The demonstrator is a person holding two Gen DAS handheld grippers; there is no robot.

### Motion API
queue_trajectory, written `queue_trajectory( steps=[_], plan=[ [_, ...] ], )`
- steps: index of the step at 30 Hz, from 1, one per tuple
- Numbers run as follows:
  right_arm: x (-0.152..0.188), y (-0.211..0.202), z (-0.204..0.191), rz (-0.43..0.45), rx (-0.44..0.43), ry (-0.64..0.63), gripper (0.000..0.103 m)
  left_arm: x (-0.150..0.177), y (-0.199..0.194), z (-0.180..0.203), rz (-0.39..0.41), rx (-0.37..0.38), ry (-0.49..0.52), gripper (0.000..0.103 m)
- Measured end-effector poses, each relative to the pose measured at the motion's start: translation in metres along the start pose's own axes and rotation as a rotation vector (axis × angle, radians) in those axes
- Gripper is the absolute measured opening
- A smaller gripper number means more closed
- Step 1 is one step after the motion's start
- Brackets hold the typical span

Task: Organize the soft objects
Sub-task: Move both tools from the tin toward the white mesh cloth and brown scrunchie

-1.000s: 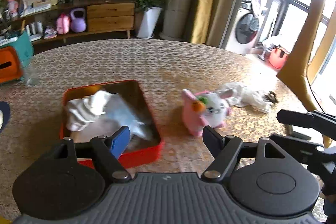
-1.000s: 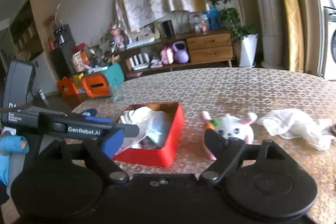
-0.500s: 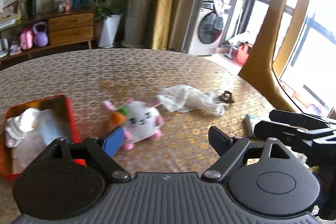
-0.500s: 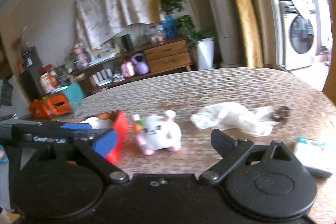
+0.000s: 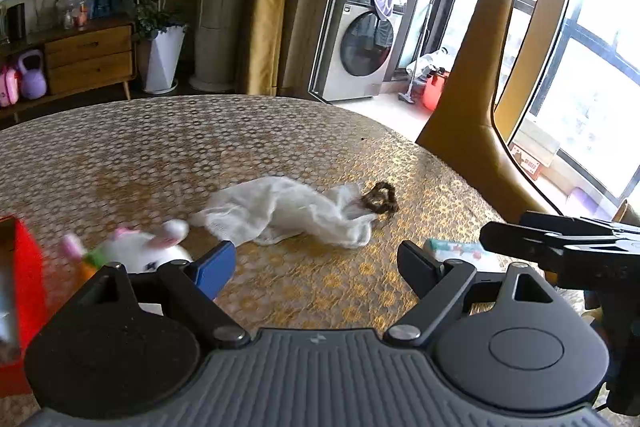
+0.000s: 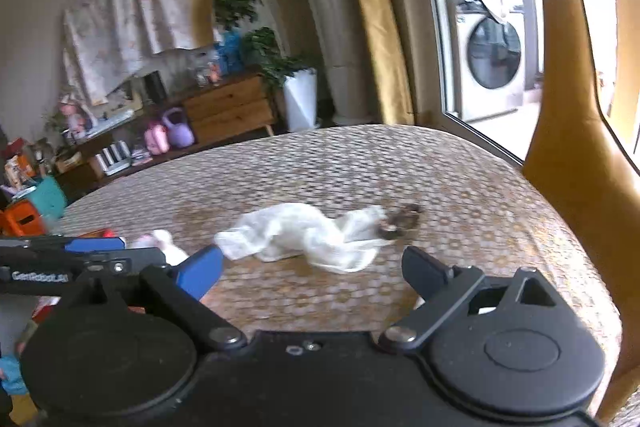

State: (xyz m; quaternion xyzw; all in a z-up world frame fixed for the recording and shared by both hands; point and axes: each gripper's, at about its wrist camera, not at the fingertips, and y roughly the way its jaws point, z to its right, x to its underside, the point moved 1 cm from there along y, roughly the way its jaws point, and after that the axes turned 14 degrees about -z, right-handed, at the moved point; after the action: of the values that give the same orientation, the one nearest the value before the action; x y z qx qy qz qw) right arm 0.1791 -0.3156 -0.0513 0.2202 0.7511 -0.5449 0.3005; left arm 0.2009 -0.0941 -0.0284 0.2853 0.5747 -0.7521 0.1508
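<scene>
Left claw [image 5: 316, 263]: spread, empty, lower centre.
Right claw [image 6: 316, 267]: spread, empty.
Cloth [image 5: 288, 215]: mid-frame, limp on table [image 5: 160, 147].
Hair tie [image 5: 380, 198]: touching cloth's right end.
Risk: likely snagged along, dropped.

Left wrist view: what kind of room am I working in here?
Most likely a home living or dining area: a washing machine beyond a glass door, a wooden sideboard with a potted plant beside it, and a cloth-covered table.
</scene>
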Motion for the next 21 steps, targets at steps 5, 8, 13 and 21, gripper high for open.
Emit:
queue_trajectory(
  steps=[5, 8, 13, 21],
  plan=[
    [-0.009, 0.018, 0.032, -0.035, 0.024, 0.043, 0.096, -0.017, 0.030, 0.011, -0.019, -0.040, -0.037, 0.088],
    [-0.019, 0.030, 0.048, -0.052, 0.036, 0.062, 0.096, -0.027, 0.049, 0.017, -0.017, -0.062, -0.035, 0.088],
    [-0.035, 0.052, 0.066, -0.086, 0.026, 0.068, 0.096, -0.041, 0.083, 0.027, -0.032, -0.127, 0.011, 0.088],
    [-0.060, 0.096, 0.084, -0.135, 0.026, 0.069, 0.096, -0.062, 0.135, 0.031, -0.065, -0.188, 0.040, 0.088]
  ],
)
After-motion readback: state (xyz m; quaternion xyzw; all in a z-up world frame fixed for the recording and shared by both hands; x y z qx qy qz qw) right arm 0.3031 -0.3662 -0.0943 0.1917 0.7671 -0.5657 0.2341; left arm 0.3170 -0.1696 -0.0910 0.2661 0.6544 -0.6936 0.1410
